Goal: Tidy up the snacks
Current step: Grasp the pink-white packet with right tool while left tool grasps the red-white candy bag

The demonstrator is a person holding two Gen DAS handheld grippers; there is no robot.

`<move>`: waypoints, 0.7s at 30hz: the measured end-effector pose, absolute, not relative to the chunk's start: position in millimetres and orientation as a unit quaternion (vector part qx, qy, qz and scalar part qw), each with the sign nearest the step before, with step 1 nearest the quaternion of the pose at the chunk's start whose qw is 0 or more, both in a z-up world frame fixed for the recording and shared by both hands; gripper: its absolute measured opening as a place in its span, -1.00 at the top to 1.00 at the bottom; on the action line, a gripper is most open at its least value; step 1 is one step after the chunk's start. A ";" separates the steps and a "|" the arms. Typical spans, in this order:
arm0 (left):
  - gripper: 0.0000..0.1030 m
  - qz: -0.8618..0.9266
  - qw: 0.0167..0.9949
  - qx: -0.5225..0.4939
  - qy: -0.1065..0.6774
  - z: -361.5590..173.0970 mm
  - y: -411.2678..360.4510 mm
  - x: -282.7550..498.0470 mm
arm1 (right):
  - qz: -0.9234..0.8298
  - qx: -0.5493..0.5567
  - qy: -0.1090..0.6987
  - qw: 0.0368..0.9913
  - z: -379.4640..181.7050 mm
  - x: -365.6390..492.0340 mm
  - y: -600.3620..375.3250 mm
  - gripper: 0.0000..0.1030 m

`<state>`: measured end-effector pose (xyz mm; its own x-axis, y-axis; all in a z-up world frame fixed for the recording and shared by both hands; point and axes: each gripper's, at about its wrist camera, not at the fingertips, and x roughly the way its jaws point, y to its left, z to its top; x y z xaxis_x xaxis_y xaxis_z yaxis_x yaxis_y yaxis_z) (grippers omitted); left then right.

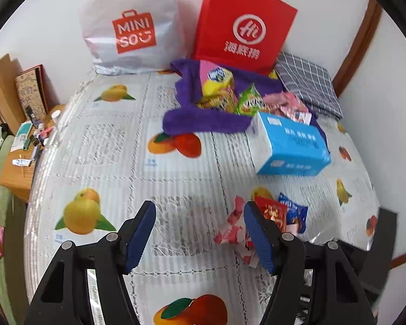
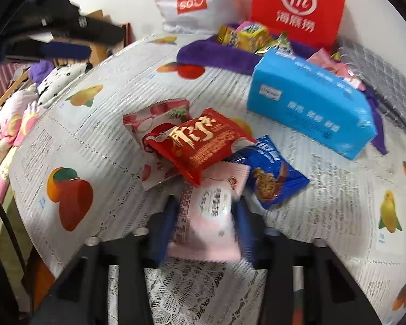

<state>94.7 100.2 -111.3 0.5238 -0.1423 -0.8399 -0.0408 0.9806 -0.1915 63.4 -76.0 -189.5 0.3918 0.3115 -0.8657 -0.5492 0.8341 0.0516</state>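
Snacks lie in two groups on a table [image 1: 108, 146] covered with a fruit-printed lace cloth. Off its left edge stands a lower wooden surface [image 1: 16, 173] littered with small tubes and bottles. Along the far edge, from left to right, stand a white MINISO bag [image 1: 130, 24] and a red paper bag [image 1: 246, 24], with a folded grey checked cloth [image 1: 308, 84] at the far right corner. In front of the red bag a purple towel [image 1: 200, 119] holds a heap of yellow and green snack packets [image 1: 224, 92]; a blue tissue pack [image 1: 289, 146] rests just beside it, its far end on the towel.

Near the front edge lies the smaller group: a pink-and-white wrapper [image 2: 154, 124], a red packet with gold lettering [image 2: 197, 146] overlapping it, and a blue packet [image 2: 273, 173] to the right.

The left gripper [image 1: 200, 230] hangs above bare cloth with its jaws standing moderately wide and nothing between them; its right finger sits in front of the small group. The right gripper [image 2: 205, 227] has a pale pink packet [image 2: 208, 216] between its blue pads [image 2: 166, 227]; the frame is blurred there, but the pads appear to press on the packet's sides, its top end touching the red and blue packets.
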 end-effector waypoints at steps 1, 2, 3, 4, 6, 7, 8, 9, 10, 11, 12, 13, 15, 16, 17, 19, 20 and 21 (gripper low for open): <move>-0.28 -0.032 0.867 -0.091 0.489 -116.1 97.9 94.5 | 0.258 -0.120 0.484 0.828 -189.1 62.8 -80.9 0.27; -0.28 -0.036 0.865 -0.090 0.492 -121.0 95.7 93.5 | 0.252 -0.119 0.482 0.831 -188.5 62.4 -86.6 0.27; -0.28 -0.041 0.863 -0.089 0.495 -126.2 93.4 93.3 | 0.247 -0.118 0.480 0.834 -187.7 62.0 -91.3 0.27; -0.28 -0.049 0.861 -0.089 0.499 -132.2 90.5 93.3 | 0.238 -0.117 0.475 0.839 -185.5 62.7 -100.7 0.27; -0.28 -0.059 0.855 -0.093 0.507 -143.1 84.7 95.4 | 0.217 -0.114 0.463 0.852 -181.5 65.7 -119.1 0.27; -0.28 -0.062 0.853 -0.093 0.510 -147.5 81.6 96.7 | 0.205 -0.112 0.458 0.857 -179.8 67.5 -128.2 0.27; -0.28 -0.064 0.850 -0.092 0.514 -151.3 78.0 98.5 | 0.193 -0.110 0.454 0.863 -178.8 70.5 -136.1 0.27; -0.28 -0.068 0.847 -0.087 0.520 -157.6 72.0 101.2 | 0.180 -0.107 0.450 0.868 -178.5 74.7 -145.3 0.27; -0.28 -0.070 0.845 -0.084 0.524 -161.6 67.5 102.3 | 0.165 -0.106 0.446 0.873 -178.7 79.7 -155.6 0.27; -0.28 -0.072 0.842 -0.080 0.529 -166.3 62.4 104.1 | 0.147 -0.104 0.444 0.878 -179.8 85.6 -165.4 0.27; -0.26 -0.073 0.840 -0.076 0.533 -169.9 58.1 105.4 | 0.136 -0.101 0.445 0.879 -181.3 89.4 -172.6 0.26; -0.25 -0.074 0.838 -0.070 0.537 -174.1 52.7 106.7 | 0.126 -0.094 0.447 0.881 -182.8 95.4 -181.1 0.26; -0.25 -0.061 0.847 -0.042 0.527 -177.1 40.1 105.7 | 0.120 -0.073 0.449 0.883 -185.9 106.9 -197.2 0.26; -0.25 -0.057 0.850 -0.028 0.523 -178.3 35.2 104.8 | 0.116 -0.067 0.449 0.883 -188.0 111.8 -202.3 0.26; -0.25 -0.054 0.853 -0.009 0.518 -180.0 29.3 104.4 | 0.113 -0.062 0.449 0.884 -191.1 117.7 -206.6 0.26; -0.26 -0.049 0.861 0.013 0.506 -182.0 22.8 102.6 | 0.110 -0.058 0.447 0.886 -196.2 124.1 -210.4 0.25; -0.26 -0.047 0.866 0.022 0.498 -182.9 21.2 101.9 | 0.108 -0.056 0.447 0.886 -198.8 127.5 -211.0 0.25; -0.24 -0.045 0.872 0.023 0.488 -183.9 21.0 100.9 | 0.110 -0.054 0.445 0.887 -200.6 126.9 -211.8 0.25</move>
